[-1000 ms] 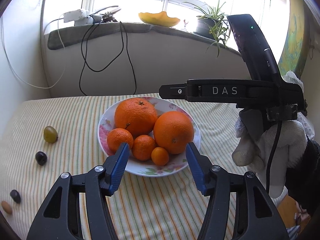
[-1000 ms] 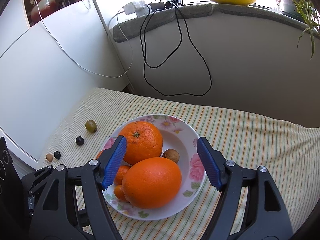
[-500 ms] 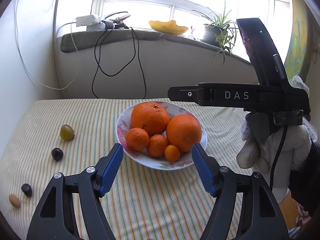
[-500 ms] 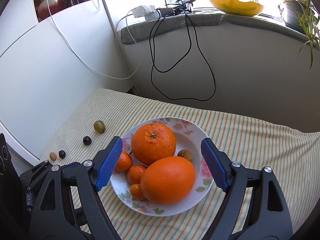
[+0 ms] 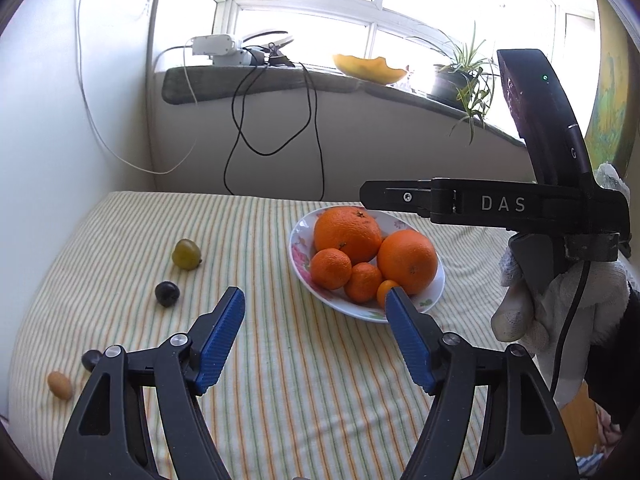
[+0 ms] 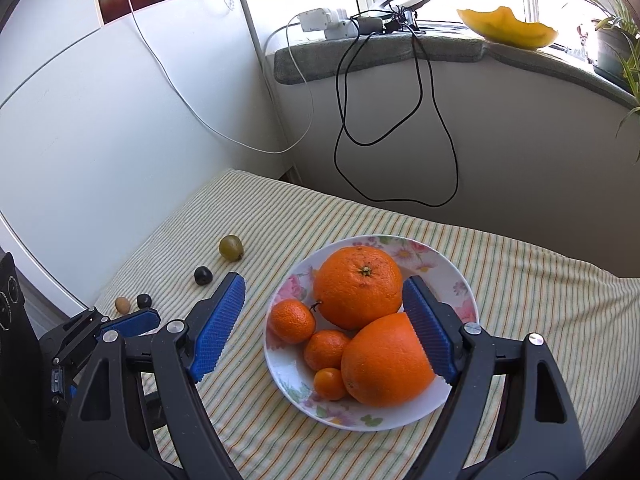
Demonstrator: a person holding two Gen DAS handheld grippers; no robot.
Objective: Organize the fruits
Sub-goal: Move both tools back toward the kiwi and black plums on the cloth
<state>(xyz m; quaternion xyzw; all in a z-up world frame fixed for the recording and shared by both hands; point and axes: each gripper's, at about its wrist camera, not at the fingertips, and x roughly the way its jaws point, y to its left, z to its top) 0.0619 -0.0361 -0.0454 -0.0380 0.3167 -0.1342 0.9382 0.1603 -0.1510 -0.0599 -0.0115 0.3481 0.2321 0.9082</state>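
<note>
A floral plate [image 5: 436, 280] [image 6: 460, 280] holds two big oranges [image 5: 347, 233] [image 6: 357, 286], two mandarins [image 5: 331, 268] [image 6: 292, 320] and a small kumquat [image 6: 329, 383]. On the striped cloth to its left lie a green grape [image 5: 186, 254] [image 6: 231, 247], two dark grapes [image 5: 167, 293] [image 6: 203, 275] and a small tan fruit [image 5: 60, 385] [image 6: 122, 304]. My left gripper [image 5: 314, 338] is open and empty, above the cloth left of the plate. My right gripper [image 6: 324, 320] is open and empty, above the plate's left half; its body shows in the left wrist view [image 5: 500, 204].
A white wall [image 6: 100, 128] borders the table on the left. A windowsill [image 5: 280, 80] behind holds a power strip [image 5: 216, 46], hanging cables [image 5: 276, 128], a yellow bowl [image 5: 370, 70] and a potted plant [image 5: 460, 80].
Both grippers have pulled back and up from the plate and shifted left. The left one now faces the bare cloth near the loose grapes. Both stayed open.
</note>
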